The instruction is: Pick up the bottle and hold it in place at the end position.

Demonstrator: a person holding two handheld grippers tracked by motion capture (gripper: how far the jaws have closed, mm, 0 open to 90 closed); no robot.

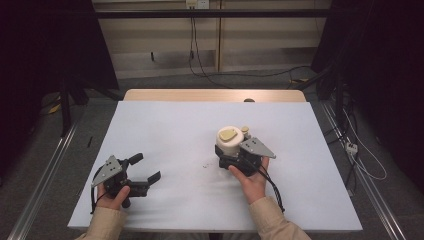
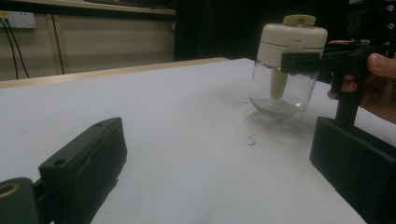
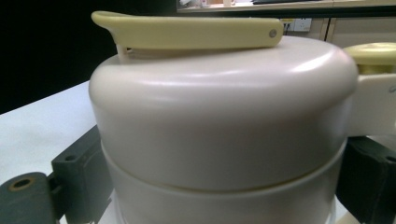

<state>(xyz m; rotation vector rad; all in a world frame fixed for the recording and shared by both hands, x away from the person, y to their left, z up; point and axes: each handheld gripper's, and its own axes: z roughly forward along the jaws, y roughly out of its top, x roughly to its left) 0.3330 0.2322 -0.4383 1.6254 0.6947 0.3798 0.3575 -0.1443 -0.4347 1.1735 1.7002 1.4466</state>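
**Right gripper clamps the jar by its lid**

While the left gripper (image 1: pixel 142 175) rests low on the near left of the white table (image 1: pixel 170 130) with its jaws spread wide and nothing between them, the work sits with the right gripper (image 1: pixel 231 152). Its black jaws are closed on the jar, one on each side of the cream plastic lid (image 3: pixel 224 121).

The jar, a small clear glass seasoning jar with a cream domed lid and pale yellow flip tab (image 2: pixel 287 65), is near the middle of the table, a little right of centre. From the left gripper view it looks lifted or tipped slightly off the surface, though I cannot be sure.

It looks empty, so probably light. The glass body is smooth, breakable and likely slippery. The stiff plastic lid band is the safer hold, provided the lid is seated firmly. A yellow spoon handle (image 2: pixel 277 86) hangs inside.

Beyond the table, cables (image 1: pixel 200 60) trail along the far wall.
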